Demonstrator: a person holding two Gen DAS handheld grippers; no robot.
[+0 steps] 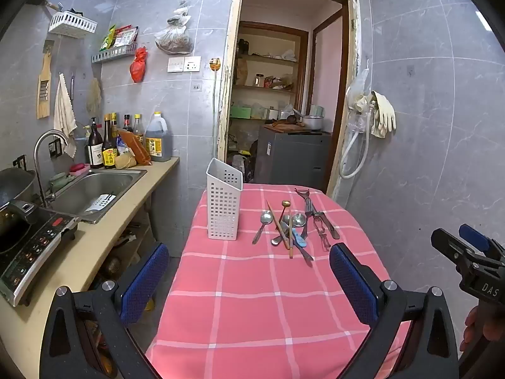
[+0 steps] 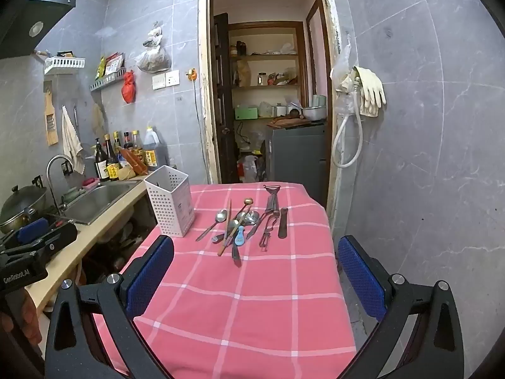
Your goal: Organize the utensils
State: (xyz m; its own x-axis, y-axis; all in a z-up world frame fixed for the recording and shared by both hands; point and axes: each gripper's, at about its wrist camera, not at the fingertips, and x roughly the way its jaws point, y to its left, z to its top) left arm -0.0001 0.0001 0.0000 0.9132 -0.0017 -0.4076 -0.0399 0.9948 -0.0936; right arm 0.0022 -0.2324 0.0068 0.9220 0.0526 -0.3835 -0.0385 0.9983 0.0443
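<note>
A white perforated utensil holder [image 1: 223, 203] [image 2: 170, 203] stands upright at the far left of the table with the pink checked cloth [image 1: 252, 300] [image 2: 252, 300]. A loose pile of utensils [image 1: 295, 224] [image 2: 246, 224] lies to its right: several spoons, chopsticks, a blue-handled piece, a fork, a peeler. My left gripper [image 1: 249, 271] is open and empty, above the near part of the table. My right gripper [image 2: 255, 265] is open and empty too, short of the pile. Each gripper shows at the edge of the other's view [image 1: 473, 262] [image 2: 34, 243].
A counter along the left holds a steel sink [image 1: 94, 189] [image 2: 98, 199], an induction cooker with a pot [image 1: 34, 246], and sauce bottles [image 1: 126, 142]. An open doorway [image 1: 284, 94] lies behind the table. Gloves and a hose [image 1: 375, 117] hang on the right wall.
</note>
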